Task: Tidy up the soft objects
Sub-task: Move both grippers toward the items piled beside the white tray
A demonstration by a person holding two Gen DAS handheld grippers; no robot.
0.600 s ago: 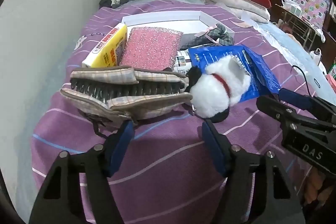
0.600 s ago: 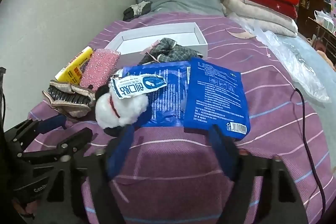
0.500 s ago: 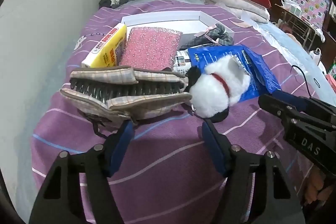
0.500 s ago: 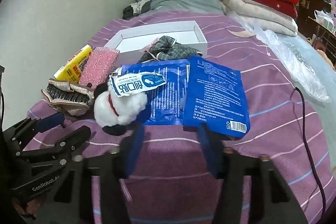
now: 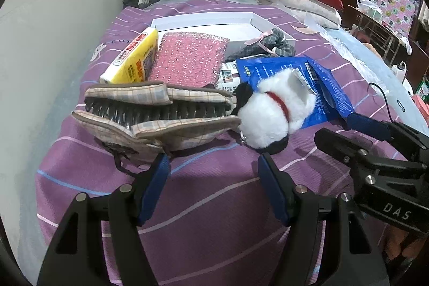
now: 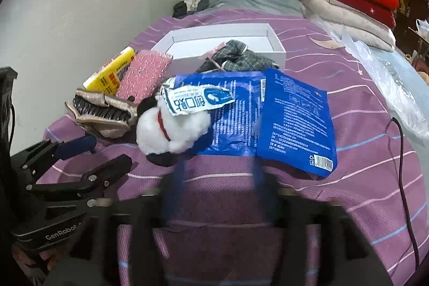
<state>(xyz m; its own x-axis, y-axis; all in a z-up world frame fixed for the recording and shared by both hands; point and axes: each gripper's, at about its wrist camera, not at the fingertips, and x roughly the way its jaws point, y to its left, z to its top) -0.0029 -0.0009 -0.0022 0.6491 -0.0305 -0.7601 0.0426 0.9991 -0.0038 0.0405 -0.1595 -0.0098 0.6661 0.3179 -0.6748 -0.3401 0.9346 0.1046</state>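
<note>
Purple striped bedding carries everything; our white box (image 5: 257, 18) at twelve o'clock looks bare. From nine o'clock: yellow pack (image 5: 134, 55), pink beaded pad (image 5: 187, 58), plaid slippers (image 5: 161, 114), fluffy plush panda (image 5: 270, 111), blue pouches (image 6: 295, 122). Sorting is barely begun. Left gripper (image 5: 213, 165) and right gripper (image 6: 217, 173) both spread, holding nothing.

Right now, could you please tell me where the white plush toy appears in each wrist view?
Left wrist view: white plush toy right of centre, beside the plaid slippers.
Right wrist view: left of centre, slippers to its left.
Shared landmark: the white box behind it.
</note>
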